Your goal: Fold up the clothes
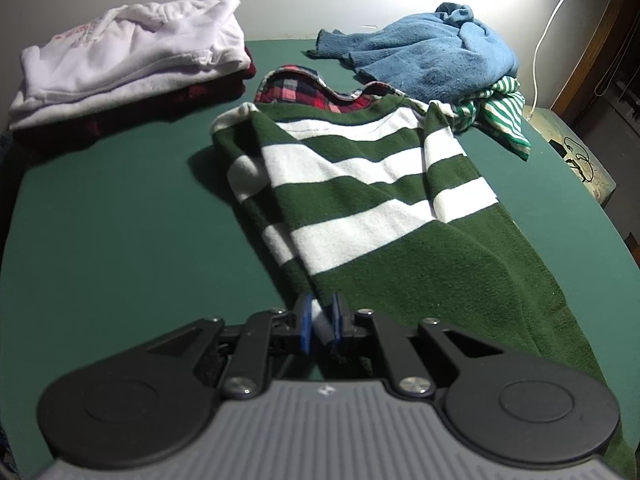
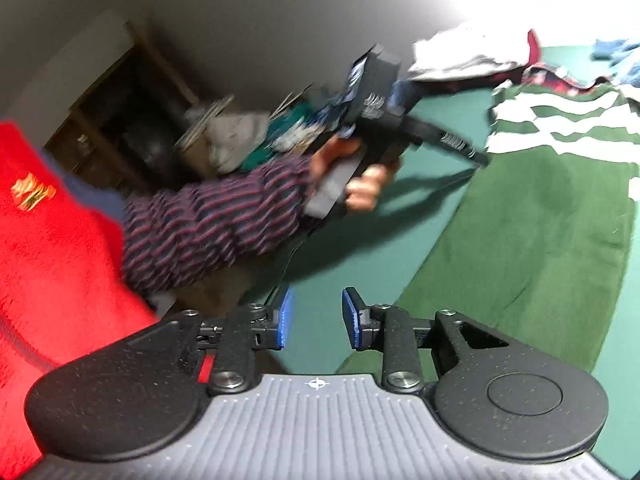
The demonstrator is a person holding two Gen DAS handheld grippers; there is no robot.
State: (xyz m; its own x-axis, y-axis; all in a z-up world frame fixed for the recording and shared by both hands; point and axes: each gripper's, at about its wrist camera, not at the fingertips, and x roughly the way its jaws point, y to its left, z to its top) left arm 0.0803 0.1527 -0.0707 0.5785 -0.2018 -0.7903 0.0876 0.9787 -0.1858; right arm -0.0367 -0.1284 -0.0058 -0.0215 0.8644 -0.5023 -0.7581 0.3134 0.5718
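Observation:
A green and white striped shirt (image 1: 380, 184) lies lengthwise on the green table (image 1: 112, 220), one sleeve folded over its body. My left gripper (image 1: 322, 320) is shut on the shirt's white cuff at the near end. In the right wrist view the same shirt (image 2: 552, 208) spreads across the table to the right. My right gripper (image 2: 316, 320) hangs open above the table's near edge, nothing between its blue pads (image 2: 352, 320). The left gripper (image 2: 464, 146), held by a hand (image 2: 360, 188), reaches to the shirt's left edge.
A folded stack, white garment (image 1: 128, 56) over a dark red one, sits at the far left. A plaid shirt (image 1: 296, 88), a blue sweater (image 1: 432, 56) and a green striped piece (image 1: 500, 112) lie crumpled at the back. A person's red top (image 2: 48, 240) fills the left.

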